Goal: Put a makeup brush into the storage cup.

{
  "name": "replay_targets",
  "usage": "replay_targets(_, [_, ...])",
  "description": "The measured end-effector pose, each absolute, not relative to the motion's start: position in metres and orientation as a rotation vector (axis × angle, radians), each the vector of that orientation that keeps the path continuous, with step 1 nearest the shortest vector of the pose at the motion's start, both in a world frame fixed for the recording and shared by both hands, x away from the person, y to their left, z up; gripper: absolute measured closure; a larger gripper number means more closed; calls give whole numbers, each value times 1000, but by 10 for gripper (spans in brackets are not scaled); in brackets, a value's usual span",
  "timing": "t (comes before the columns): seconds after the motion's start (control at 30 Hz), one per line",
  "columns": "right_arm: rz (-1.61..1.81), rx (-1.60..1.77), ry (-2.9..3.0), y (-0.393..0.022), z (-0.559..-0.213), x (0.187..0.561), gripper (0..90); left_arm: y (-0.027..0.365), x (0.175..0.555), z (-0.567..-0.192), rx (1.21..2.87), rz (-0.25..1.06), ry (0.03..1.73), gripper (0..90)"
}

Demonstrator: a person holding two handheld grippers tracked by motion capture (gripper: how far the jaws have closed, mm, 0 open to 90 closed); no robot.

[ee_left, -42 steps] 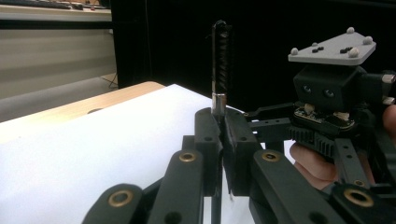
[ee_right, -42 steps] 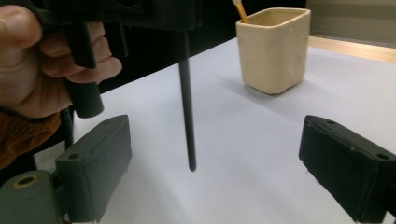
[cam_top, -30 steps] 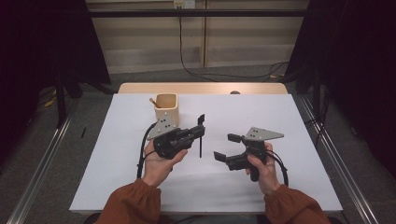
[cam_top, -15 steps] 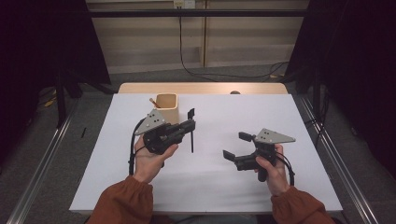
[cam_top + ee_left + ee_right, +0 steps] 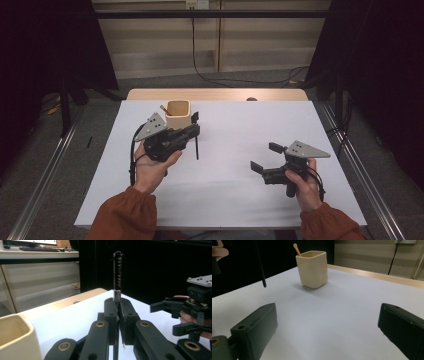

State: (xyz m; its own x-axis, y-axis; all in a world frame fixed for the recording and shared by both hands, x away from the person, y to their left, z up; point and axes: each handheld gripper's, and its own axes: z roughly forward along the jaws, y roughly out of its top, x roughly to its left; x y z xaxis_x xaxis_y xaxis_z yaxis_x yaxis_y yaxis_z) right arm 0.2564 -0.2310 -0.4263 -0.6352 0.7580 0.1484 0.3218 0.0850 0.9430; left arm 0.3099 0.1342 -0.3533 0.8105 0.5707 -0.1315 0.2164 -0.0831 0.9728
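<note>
Clamping brush (image 5: 117, 270) beside cup (image 5: 178, 114).

The high view looks forward and down from above the person's side, well back from the tabletop (image 5: 240, 190). Each gripper view sits low and close, looking along its own jaws. All three share the cream cup (image 5: 178, 114) (image 5: 15, 337) (image 5: 313, 268).

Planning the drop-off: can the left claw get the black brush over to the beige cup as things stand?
Probably yes. The left claw, shut on the black brush, is right beside the beige cup, with nothing between them. A wooden stick leans in one corner; the rest of the mouth looks free.
</note>
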Motion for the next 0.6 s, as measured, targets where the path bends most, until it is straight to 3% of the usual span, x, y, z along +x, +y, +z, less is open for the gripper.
replay_targets(0.6, [1524, 1116, 1893, -255, -435, 237, 0, 159, 322, -342, 1623, 384, 665, 856])
